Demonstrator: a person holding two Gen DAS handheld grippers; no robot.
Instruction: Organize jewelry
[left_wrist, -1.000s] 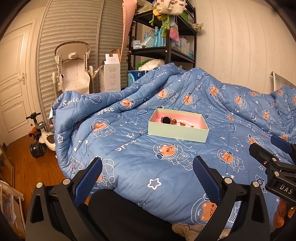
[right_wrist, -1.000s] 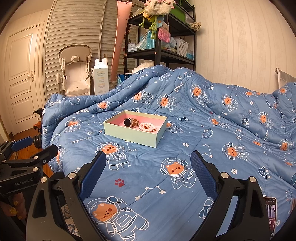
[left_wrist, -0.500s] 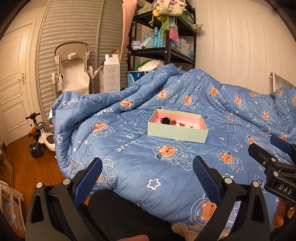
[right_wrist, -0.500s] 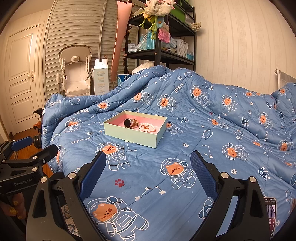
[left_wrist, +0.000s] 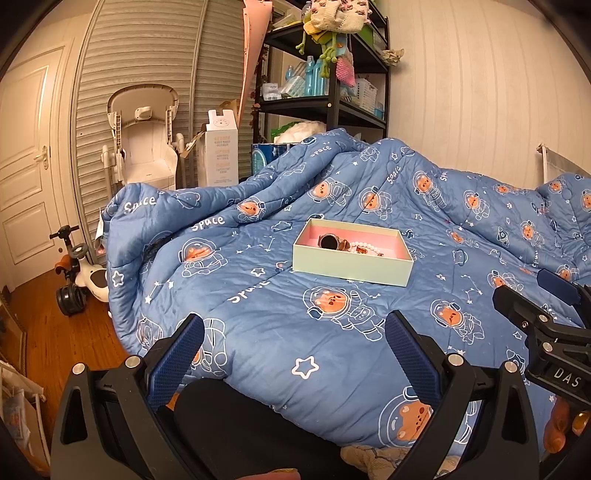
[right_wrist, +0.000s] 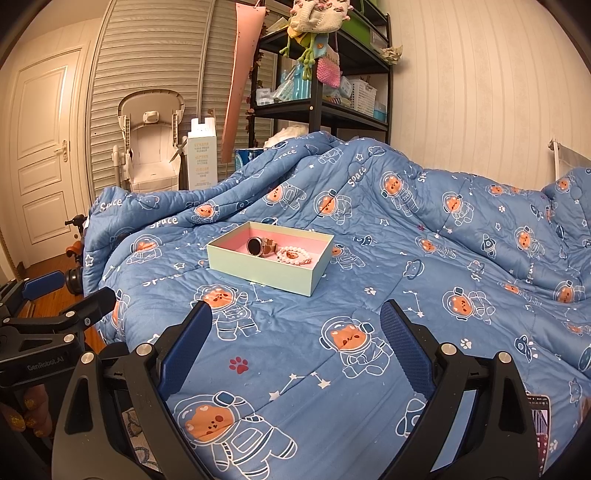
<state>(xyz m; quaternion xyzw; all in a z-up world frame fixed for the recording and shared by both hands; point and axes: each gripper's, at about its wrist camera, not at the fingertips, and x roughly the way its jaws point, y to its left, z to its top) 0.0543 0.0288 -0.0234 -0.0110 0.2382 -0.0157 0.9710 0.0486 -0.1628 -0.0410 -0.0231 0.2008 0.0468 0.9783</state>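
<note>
While both tools hang back over the near edge of the blue quilted bedspread printed with astronaut bears (right_wrist: 424, 280), the work itself looks not yet begun. The left gripper (left_wrist: 293, 350) has its jaws spread wide with nothing between them, and the right gripper (right_wrist: 295, 338) is the same: wide apart, empty, and pointed towards the middle of the bed. Each shows at the margin of the other's view, so they sit side by side and well short of the box.

The shallow pale-green cardboard box with a pink lining (right_wrist: 258, 271) sits open on the bedspread, roughly mid-bed, well apart from both grippers and clear of the rumpled fold towards the far-left corner. Inside it lie a round dark-faced watch with a rose-gold band (right_wrist: 258, 246), tilted up towards the box's far-left part, and just beside it, towards the right, a coiled bracelet of pale pearl-like beads (right_wrist: 295, 255) with a small reddish piece at its centre. Whether the watch band and beads touch cannot be told. No jewellery shows loose on the bedspread.

My judgement is that this is the approach step. The next move calls for one gripper to travel forward over the box's near wall and descend with the jaws narrowed enough to fit inside, likely onto the watch, which stands proud. The beads lie flat and loose, so pinching them may drag the strand, and the light box could slide on the soft cover.
</note>
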